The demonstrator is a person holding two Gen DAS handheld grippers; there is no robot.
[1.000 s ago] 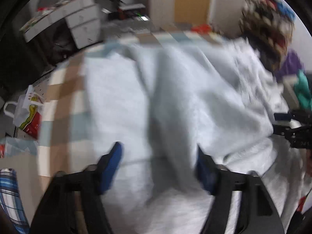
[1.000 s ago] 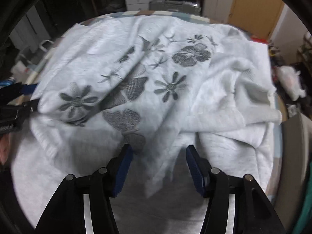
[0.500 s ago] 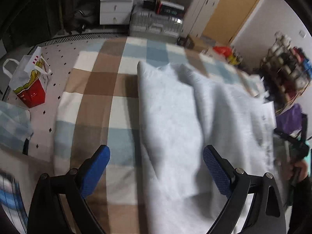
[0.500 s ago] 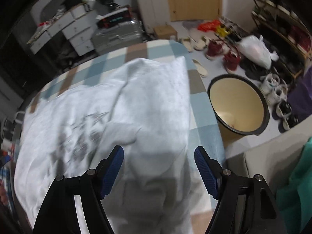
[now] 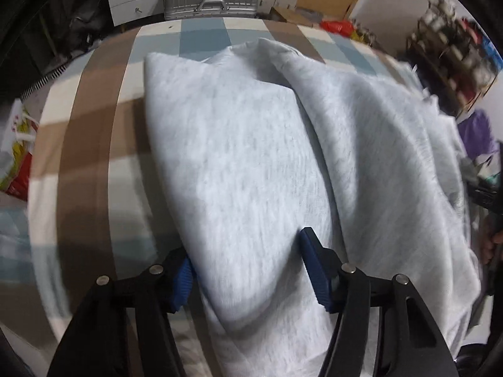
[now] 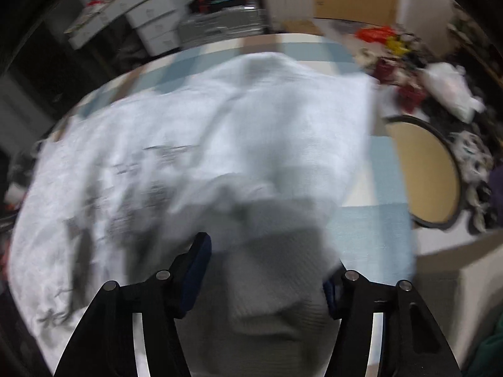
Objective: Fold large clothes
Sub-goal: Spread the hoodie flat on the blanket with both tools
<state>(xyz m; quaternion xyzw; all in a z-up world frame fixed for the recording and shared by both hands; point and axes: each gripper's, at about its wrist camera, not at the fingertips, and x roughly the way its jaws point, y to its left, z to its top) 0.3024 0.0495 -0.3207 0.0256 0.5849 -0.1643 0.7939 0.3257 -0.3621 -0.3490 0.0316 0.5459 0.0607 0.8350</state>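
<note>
The pale grey garment (image 5: 251, 157) lies spread over the checked cloth (image 5: 94, 125) covering the counter, running out ahead of both pairs of fingers. The left gripper (image 5: 248, 270) has its blue fingers (image 5: 314, 270) spread, a thick fold of the fabric lying between them. The right gripper (image 6: 267, 270) is likewise spread, a bunched, shadowed part of the garment (image 6: 220, 144) sitting between its fingers (image 6: 196, 270); the right one is mostly hidden by cloth. Beyond the right fingers, off to their right, a round tan basin (image 6: 430, 172) stands on the floor.
</note>
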